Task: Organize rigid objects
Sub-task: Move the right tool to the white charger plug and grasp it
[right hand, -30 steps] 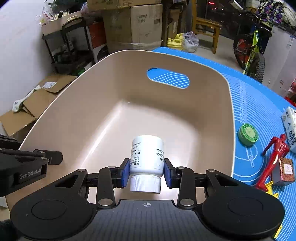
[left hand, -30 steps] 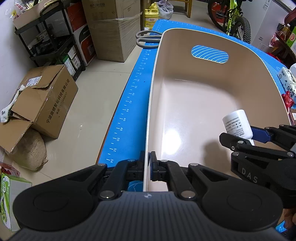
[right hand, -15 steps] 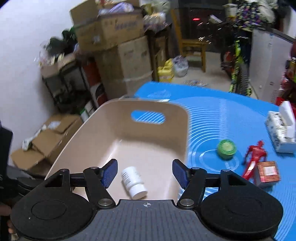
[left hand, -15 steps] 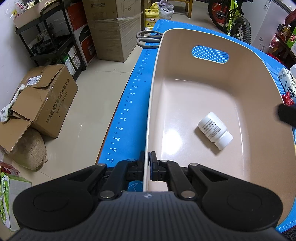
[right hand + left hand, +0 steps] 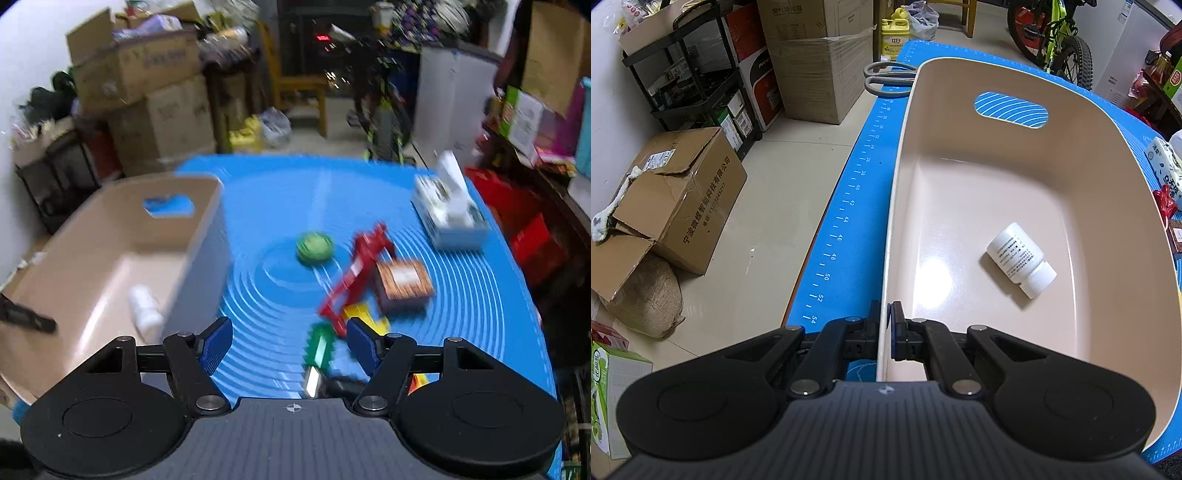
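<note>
A blue mat covers the tabletop, and a beige bin with a cut-out handle stands on it along the left edge. Grey scissors lie on the mat just beyond the bin's far left corner. To the right of the bin, in the blurred right wrist view, a green round tin, a red figure, a small brown box and a white tissue pack sit on the mat, with yellow and green pieces nearer the camera. Cardboard boxes and a black shelf rack stand on the floor to the left.

The left hand-held gripper is clamped narrowly on the bin's near left wall, one finger on each side of the rim. The white bottle lies on its side on the bin floor, cap toward the near right, ahead and to the right of that gripper and apart from it.

The right hand-held gripper is spread wide and holds nothing, above the mat beside the bin's right wall. The bottle lies to its left, inside the bin.
</note>
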